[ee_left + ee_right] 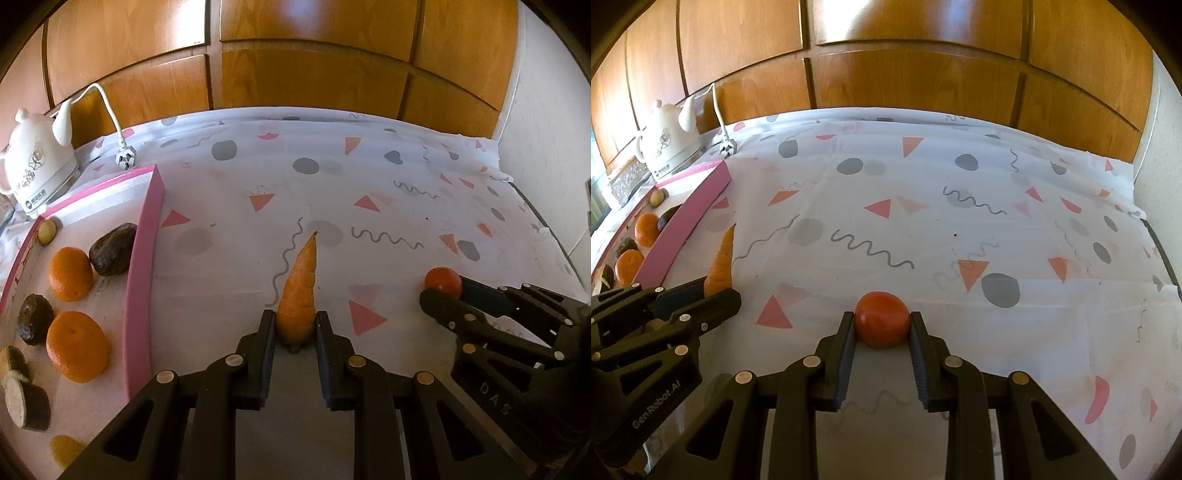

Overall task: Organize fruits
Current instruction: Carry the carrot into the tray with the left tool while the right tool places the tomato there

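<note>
An orange carrot [300,291] lies on the patterned cloth with its tip pointing away; my left gripper [295,325] is shut on its thick end. My right gripper [882,325] is shut on a red tomato [882,318] that rests on the cloth. In the left wrist view the tomato [443,281] and the right gripper [448,297] appear at the right. In the right wrist view the carrot [722,264] and the left gripper [714,291] appear at the left. A pink-rimmed tray [142,269] at the left holds two oranges [71,274], dark fruits [112,249] and cut pieces.
A white kettle [38,162] with its cord and plug [125,158] stands behind the tray at the back left. Wooden cabinet doors [295,66] close off the back of the table. A white wall [546,147] runs along the right side.
</note>
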Demonstrator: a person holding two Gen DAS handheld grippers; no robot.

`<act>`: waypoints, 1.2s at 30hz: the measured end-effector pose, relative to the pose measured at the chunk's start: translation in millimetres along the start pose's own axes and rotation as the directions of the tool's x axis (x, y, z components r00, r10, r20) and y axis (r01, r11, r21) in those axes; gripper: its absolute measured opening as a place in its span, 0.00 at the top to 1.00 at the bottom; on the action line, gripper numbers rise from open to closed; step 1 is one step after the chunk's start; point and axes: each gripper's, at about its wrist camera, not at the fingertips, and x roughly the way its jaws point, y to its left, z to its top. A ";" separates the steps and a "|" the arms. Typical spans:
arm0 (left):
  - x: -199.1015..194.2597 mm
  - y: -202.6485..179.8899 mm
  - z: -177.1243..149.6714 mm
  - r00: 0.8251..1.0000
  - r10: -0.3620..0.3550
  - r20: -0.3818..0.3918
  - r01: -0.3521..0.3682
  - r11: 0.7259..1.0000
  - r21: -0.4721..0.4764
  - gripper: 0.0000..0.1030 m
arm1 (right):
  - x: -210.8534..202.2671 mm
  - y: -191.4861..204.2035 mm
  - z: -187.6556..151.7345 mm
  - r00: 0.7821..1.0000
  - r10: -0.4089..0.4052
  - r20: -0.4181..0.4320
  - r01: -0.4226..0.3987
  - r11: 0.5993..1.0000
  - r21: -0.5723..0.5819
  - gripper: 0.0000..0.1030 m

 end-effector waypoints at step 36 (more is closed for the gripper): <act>-106.0 126.0 -13.9 0.978 0.161 0.135 -0.124 0.961 -0.249 0.80 | -7.1 64.5 2.4 0.989 0.130 -0.068 -0.134 0.989 -0.056 0.73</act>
